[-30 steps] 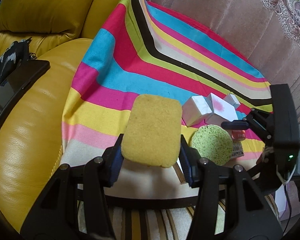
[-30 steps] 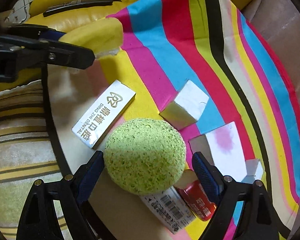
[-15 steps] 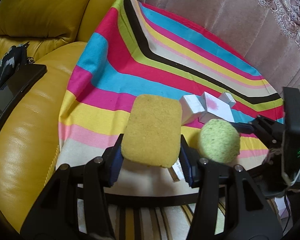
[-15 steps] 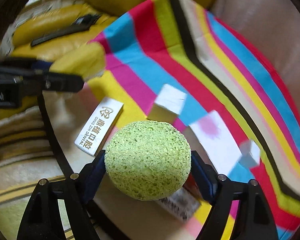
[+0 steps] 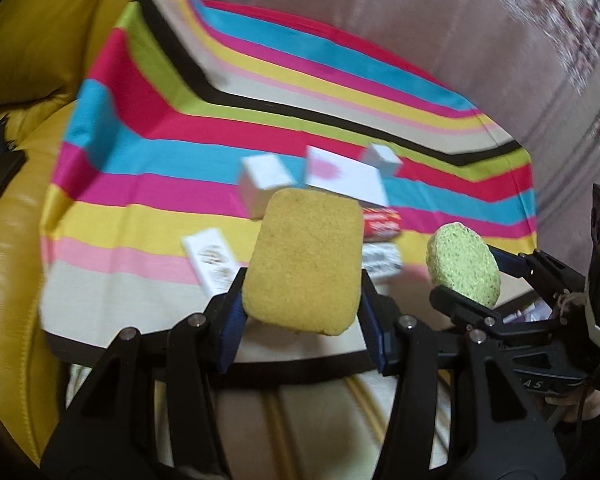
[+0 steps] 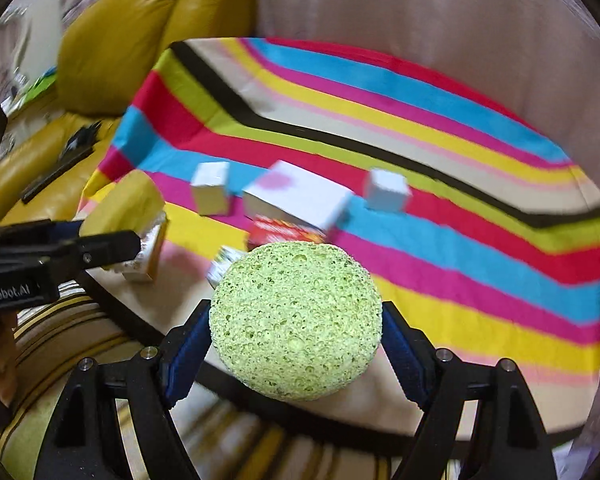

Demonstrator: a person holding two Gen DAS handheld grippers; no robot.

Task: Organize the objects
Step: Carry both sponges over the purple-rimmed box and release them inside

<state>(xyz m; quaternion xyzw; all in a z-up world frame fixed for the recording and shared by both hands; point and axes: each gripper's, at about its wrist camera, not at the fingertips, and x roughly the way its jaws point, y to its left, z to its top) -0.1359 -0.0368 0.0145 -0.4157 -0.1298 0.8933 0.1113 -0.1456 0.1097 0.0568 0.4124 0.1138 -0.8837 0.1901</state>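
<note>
1. The left gripper (image 5: 302,276) is closed on a yellow rectangular sponge (image 5: 304,260), which is held by its side edges between the blue pads and carried clear of the bench (image 5: 100,276)
2. The right gripper (image 6: 296,332) is closed on a round green sponge (image 6: 296,320), clamped across its width and likewise held above the striped cloth (image 6: 480,272)
3. Both sponges are judged to be in transit to a sorting spot; no destination is identifiable in either view
4. Below and beyond the fingers, a cluster of items lies on the cloth: a white cube box (image 5: 260,180), a flat white box with a pink mark (image 5: 342,178), a small white cube (image 5: 382,158), a red packet (image 5: 380,222) and a labelled white carton (image 5: 210,258)
5. Grip pressure should be kept moderate, since porous sponge is likely to deform and slip if squeezed unevenly
6. The two grippers are carried close together; they should be kept apart during lowering, so that the green sponge is not knocked
7. Each sponge should be set down on bare cloth beside the boxes, not on them
</note>
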